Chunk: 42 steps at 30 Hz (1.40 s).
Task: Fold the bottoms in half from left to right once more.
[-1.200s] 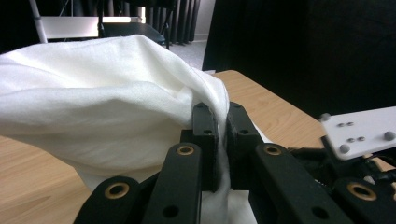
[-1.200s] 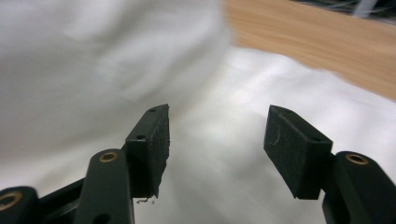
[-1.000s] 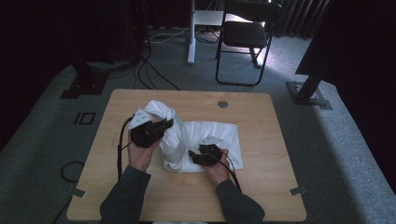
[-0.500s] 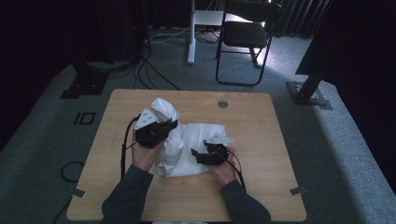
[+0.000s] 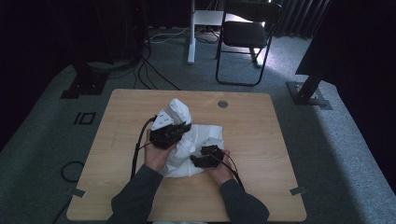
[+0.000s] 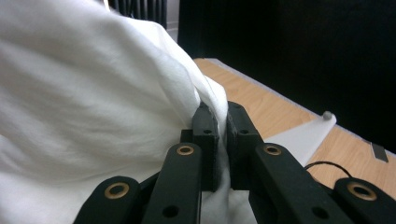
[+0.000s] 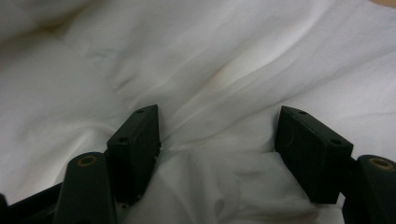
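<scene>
A crumpled white cloth [image 5: 203, 137] lies bunched in the middle of the wooden table [image 5: 266, 140]. My left gripper [image 5: 183, 129] is shut on a fold of the cloth [image 6: 93, 102], with the jaws [image 6: 223, 116] nearly together and fabric pinched between them. A bunch of the cloth rises behind this gripper. My right gripper [image 5: 195, 161] rests low on the cloth's near edge. Its jaws [image 7: 219, 126] have just been opening and stand wide apart, with loose folds of cloth [image 7: 210, 60] between them that the pads do not press.
A round grommet [image 5: 222, 104] sits in the table's far side. Beyond the table stand a black chair [image 5: 243, 32] and a white desk leg [image 5: 191, 32], and cables [image 5: 154, 74] run over the floor. Bare wood lies to the left, right and front of the cloth.
My left gripper has moved a little to the right with the cloth in it, and the cloth has bunched up, its right edge drawn in. The right hand stays about where it was.
</scene>
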Each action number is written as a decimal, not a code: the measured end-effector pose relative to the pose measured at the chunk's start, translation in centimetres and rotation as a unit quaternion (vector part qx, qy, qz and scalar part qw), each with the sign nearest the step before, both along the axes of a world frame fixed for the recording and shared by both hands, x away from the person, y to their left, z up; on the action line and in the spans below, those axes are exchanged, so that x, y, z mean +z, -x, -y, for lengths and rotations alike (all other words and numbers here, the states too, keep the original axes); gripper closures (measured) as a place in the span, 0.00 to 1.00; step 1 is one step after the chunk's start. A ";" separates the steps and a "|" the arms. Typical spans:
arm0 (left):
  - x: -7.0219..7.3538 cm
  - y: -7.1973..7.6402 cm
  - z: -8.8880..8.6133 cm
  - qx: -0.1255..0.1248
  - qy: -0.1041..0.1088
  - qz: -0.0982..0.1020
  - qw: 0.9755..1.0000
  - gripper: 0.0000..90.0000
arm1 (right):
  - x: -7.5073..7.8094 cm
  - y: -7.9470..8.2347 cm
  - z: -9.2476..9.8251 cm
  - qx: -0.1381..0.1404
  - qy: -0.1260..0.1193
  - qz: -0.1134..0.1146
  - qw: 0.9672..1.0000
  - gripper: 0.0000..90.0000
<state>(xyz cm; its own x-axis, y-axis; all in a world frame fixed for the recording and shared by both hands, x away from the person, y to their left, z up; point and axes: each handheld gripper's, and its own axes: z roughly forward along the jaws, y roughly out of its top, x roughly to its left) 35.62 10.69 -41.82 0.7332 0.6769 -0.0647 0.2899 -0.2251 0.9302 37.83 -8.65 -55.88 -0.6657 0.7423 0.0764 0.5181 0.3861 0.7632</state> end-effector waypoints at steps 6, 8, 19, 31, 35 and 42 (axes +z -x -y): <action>-1.4 -0.8 1.4 -0.024 -0.008 -0.014 1.000 0.95 | 2.5 0.6 5.7 -0.023 -0.074 0.027 0.997 0.36; -2.2 -1.3 2.1 -0.037 -0.012 -0.025 0.999 0.95 | 3.0 0.4 8.1 -0.056 -0.080 0.027 0.995 0.37; -7.9 -3.4 5.8 -0.071 -0.040 -0.087 0.993 0.94 | 3.1 0.2 12.0 -0.123 -0.076 0.036 0.989 0.37; -10.8 -4.0 7.1 -0.079 -0.061 -0.105 0.989 0.90 | 5.9 0.6 11.0 -0.089 -0.112 0.081 0.986 0.34; -10.7 -3.9 7.3 -0.078 -0.065 -0.105 0.989 0.85 | 7.3 0.1 9.9 -0.053 -0.134 0.088 0.986 0.32; -9.2 -3.1 6.7 -0.085 -0.055 -0.094 0.990 0.68 | 7.2 -3.1 7.2 -0.050 -0.074 0.062 0.994 0.76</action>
